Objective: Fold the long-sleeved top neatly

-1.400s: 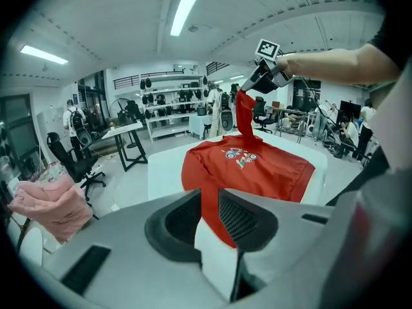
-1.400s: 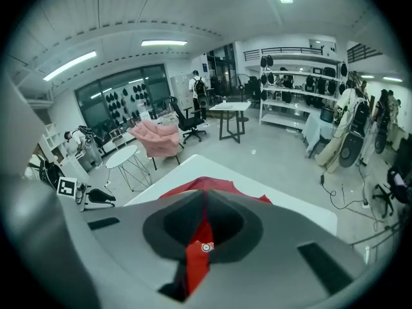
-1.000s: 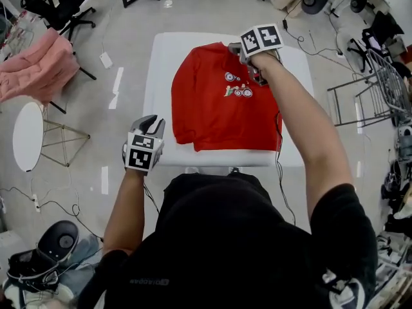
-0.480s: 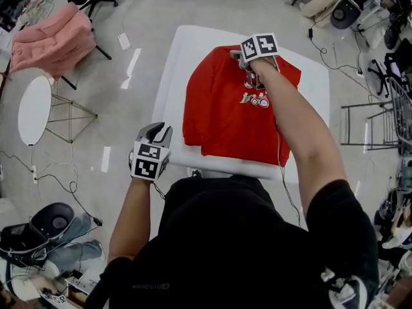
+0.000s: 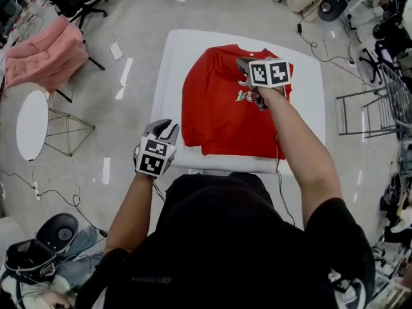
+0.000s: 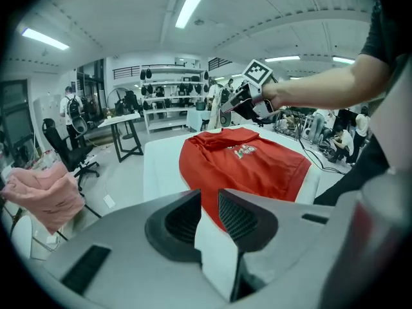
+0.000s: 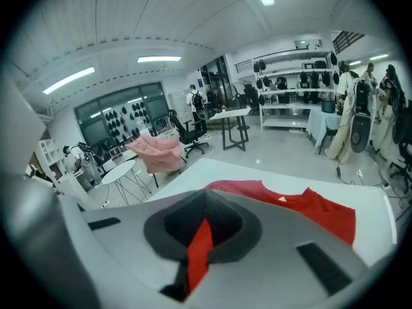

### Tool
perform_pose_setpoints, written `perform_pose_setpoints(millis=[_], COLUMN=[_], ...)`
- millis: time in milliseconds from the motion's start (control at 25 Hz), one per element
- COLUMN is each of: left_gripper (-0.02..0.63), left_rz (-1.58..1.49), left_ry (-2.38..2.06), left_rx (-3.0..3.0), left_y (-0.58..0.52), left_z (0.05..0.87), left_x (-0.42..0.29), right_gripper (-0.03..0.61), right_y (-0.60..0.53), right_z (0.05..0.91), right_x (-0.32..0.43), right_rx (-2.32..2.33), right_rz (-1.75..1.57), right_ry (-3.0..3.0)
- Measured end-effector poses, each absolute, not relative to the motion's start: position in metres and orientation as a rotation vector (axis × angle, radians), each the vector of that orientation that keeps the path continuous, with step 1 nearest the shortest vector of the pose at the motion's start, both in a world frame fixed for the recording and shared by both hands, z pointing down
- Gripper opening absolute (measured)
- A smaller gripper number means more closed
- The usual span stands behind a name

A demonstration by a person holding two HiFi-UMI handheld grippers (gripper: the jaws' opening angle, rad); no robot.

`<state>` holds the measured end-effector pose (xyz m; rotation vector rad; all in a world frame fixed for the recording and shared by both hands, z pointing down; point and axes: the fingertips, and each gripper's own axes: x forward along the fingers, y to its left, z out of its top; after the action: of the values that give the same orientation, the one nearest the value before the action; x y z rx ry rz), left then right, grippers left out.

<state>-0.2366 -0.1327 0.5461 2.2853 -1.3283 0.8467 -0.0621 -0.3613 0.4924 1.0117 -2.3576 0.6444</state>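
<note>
The red long-sleeved top (image 5: pixel 215 111) lies flat on the white table (image 5: pixel 172 69), collar at the far side, a small print on its chest. Over its far right part my right gripper (image 5: pixel 245 68) is shut on a fold of red fabric (image 7: pixel 199 250); its jaws have just closed further on that strip. The rest of the top (image 7: pixel 293 206) spreads beyond it. My left gripper (image 5: pixel 164 129) hangs open and holds nothing, off the table's near left corner. In the left gripper view the jaws (image 6: pixel 209 201) stand apart, with the top (image 6: pixel 244 163) ahead and the right gripper (image 6: pixel 237 105) above it.
A pink garment (image 5: pixel 45 53) lies over a chair at the far left, and a round white side table (image 5: pixel 31 124) stands near it. A metal rack (image 5: pixel 367 102) stands right of the table. Cables run over the floor, and office chairs and shelves ring the room.
My right gripper has come back from the collar toward the near side, over the chest print, and sits lower. The left gripper has stayed where it was.
</note>
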Motion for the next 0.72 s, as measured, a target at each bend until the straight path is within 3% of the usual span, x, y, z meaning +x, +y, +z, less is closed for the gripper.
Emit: perform_pose_setpoints(millis=[720], left_gripper=[0.084], left_rz=[0.647], left_ry=[-1.350], left_rx=[2.384], left_y=[-0.133], left_z=[0.498], left_x=[-0.175], right_gripper=[0.005], right_y=[-0.165], right_z=[0.480], right_x=[0.079], right_rx=[1.241], right_rz=[0.584], right_ry=[-2.379])
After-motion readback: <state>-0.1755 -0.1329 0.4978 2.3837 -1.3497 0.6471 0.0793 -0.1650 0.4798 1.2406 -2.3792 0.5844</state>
